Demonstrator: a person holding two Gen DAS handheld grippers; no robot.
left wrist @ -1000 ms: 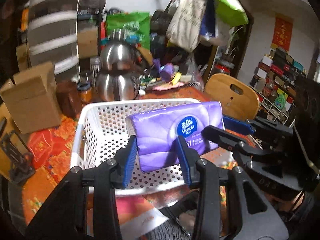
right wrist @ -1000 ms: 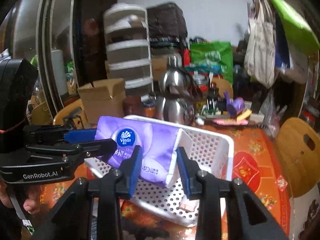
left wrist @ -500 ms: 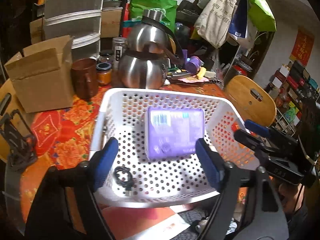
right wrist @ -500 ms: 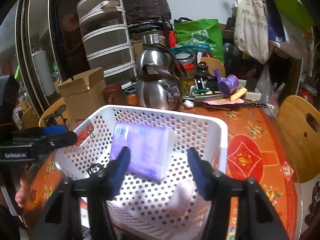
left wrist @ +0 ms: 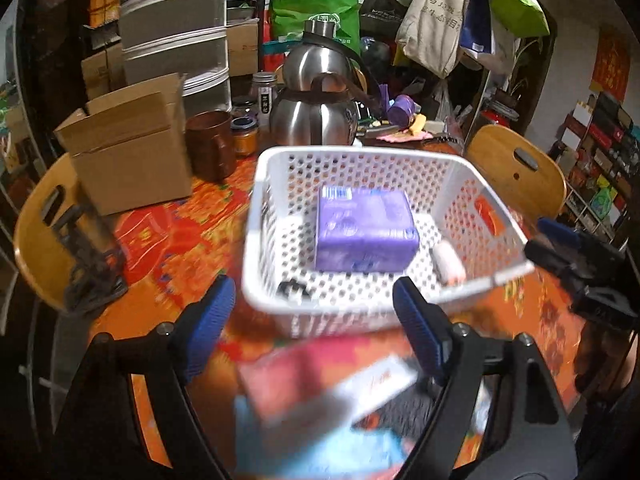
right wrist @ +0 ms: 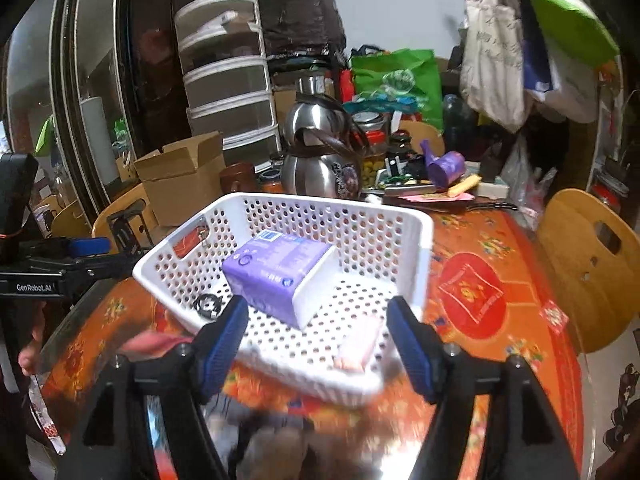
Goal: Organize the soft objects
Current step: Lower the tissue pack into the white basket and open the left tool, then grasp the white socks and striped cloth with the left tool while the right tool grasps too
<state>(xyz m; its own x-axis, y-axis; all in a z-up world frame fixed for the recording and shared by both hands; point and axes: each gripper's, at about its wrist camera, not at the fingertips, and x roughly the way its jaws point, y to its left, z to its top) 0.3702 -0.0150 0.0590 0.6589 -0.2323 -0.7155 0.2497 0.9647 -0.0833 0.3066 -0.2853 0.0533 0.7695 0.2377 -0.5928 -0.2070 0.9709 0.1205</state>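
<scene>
Cardboard box (left wrist: 128, 152): stood open at the far left of the table, well apart from the basket.
Brown mug (left wrist: 210, 144): sat just beside the box, with small jars behind it.
Steel kettles (left wrist: 316, 100): stacked directly behind the basket's far wall.
Left gripper (left wrist: 312, 320): jaws spread wide and holding nothing, poised before the basket's near rim.
White basket (left wrist: 264, 216): rested on the orange patterned tablecloth (left wrist: 172, 240).
Purple tissue pack (left wrist: 364, 228): lay flat on the basket floor, near its middle.
Black cable (right wrist: 208, 304): coiled in the basket's near-left corner.
Pink-white packet (right wrist: 360, 344): lay in the basket to the right of the tissue pack.
Blurred papers (left wrist: 320, 384): lay under the left gripper, too smeared to identify.
Right gripper (right wrist: 316, 340): jaws wide apart and empty, over the basket's near edge.
Wooden chair (right wrist: 588, 264): stood at the table's right side.
</scene>
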